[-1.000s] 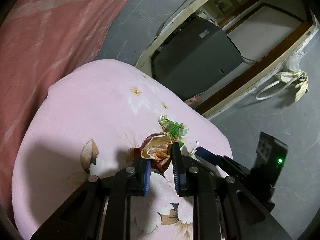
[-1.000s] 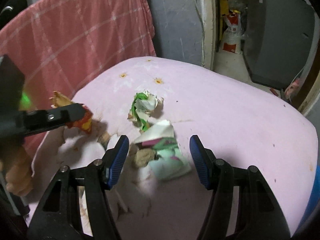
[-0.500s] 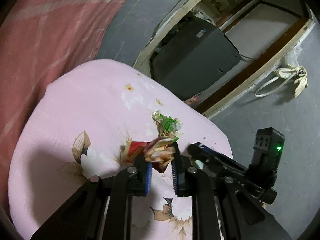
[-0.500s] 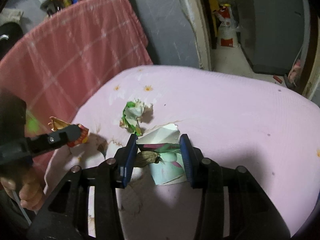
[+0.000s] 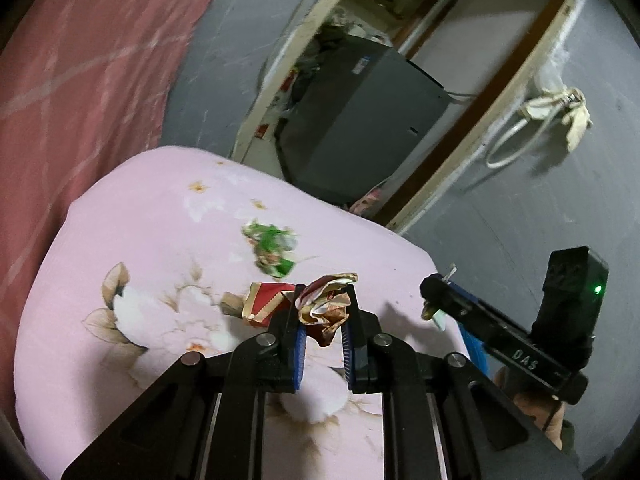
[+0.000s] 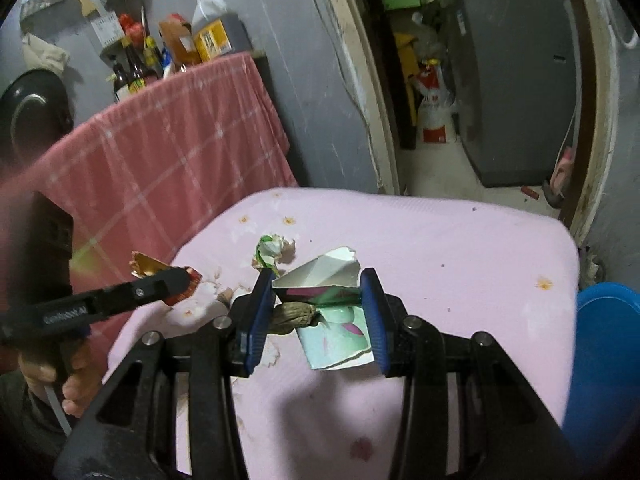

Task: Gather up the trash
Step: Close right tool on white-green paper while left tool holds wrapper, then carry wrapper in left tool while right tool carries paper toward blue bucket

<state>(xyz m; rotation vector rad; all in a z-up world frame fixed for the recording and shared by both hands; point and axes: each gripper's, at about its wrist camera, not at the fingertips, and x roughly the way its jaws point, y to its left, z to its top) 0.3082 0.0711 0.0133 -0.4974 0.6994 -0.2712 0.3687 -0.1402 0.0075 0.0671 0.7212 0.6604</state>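
Pink floral tabletop [image 6: 460,248] carried a green crumpled wrapper [image 6: 272,250]; the left gripper [image 5: 323,320] clamped a red-gold wrapper [image 5: 326,312], the right gripper [image 6: 318,304] clamped a torn carton [image 6: 332,280] lying crosswise.

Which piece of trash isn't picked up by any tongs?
The green-and-white crumpled wrapper. It lies alone on the pink cloth; the other two scraps are pinched in tongs.

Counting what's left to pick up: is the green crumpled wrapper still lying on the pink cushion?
Yes, the green wrapper lies loose on the pink cushion, beyond both claws.
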